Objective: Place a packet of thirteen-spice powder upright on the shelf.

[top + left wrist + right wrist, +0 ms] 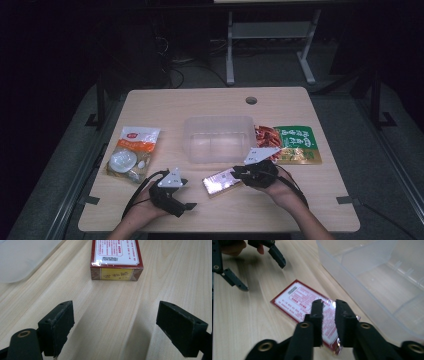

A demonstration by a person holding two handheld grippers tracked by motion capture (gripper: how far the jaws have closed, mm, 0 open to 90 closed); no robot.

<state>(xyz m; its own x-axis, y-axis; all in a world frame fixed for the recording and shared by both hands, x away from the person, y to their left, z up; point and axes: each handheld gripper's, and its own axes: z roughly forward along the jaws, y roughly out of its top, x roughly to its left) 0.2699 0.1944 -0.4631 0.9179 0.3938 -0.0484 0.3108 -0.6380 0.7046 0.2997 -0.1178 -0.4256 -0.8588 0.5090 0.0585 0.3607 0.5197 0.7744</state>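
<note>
Red-bordered flat cardboard box (pixel 222 180) with a white printed label lies flat on the pale wooden table (pixel 280 200), near the front edge, just in front of the clear plastic rectangular tub (pixel 219 138). We note it sits between our two grippers.

Right gripper (pixel 329 312): jaws nearly together, a narrow gap between them, hanging right over the box's near end. From the right gripper view we cannot tell whether the pads touch the wrapping; nothing is clamped between them. In the high view this gripper (pixel 239 172) sits at the box's right end.

Left gripper (pixel 115 326): jaws spread wide, bare table between them, nothing held. Its view looks along the wood at the short end of the box (pixel 116 258), where a yellow panel shows; box near, not touched.

Elsewhere on the table: orange-and-white snack pouch (pixel 131 154) at far left, green-and-red snack pouch (pixel 295 144) right of the tub.
</note>
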